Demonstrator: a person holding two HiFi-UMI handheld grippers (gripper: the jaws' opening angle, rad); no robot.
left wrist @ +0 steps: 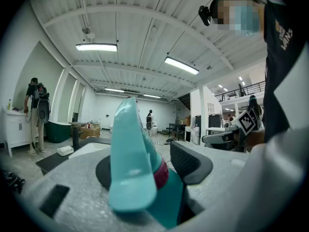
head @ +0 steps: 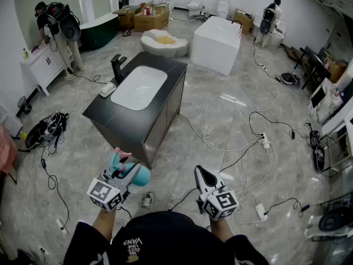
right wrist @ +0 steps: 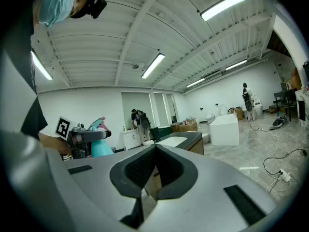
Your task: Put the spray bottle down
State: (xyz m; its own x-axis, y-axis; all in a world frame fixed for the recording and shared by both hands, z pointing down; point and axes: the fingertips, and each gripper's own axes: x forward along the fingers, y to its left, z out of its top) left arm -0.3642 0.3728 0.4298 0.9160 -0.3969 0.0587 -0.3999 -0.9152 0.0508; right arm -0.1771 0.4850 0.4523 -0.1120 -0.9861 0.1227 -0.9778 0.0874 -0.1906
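Spray bottle [left wrist: 137, 173], teal with a pink collar, is off the ground, clamped in the left gripper [head: 128, 173]. It hangs just short of the near corner of the black vanity counter [head: 107, 120], above the floor. The jaws sit partway closed on it close to the collar, by the neck. Right gripper [head: 203, 175] has its jaws together with nothing between them. It is level with the left one, also on the near side of the counter and further right.

Handling guess: thin plastic, stiff enough but it dents if squeezed. Light unless full; the fill level is not visible. Smooth sides, so it could slip or swivel in the pads. The trigger head makes it top-heavy, so it needs to land flat on its base. The neck hold looks fine; low on the body would be steadier.

Counter top carries a white basin [head: 139, 87] and a dark faucet [head: 117, 68] on the far-left edge. Beyond the counter stands a white tub [head: 216, 44].
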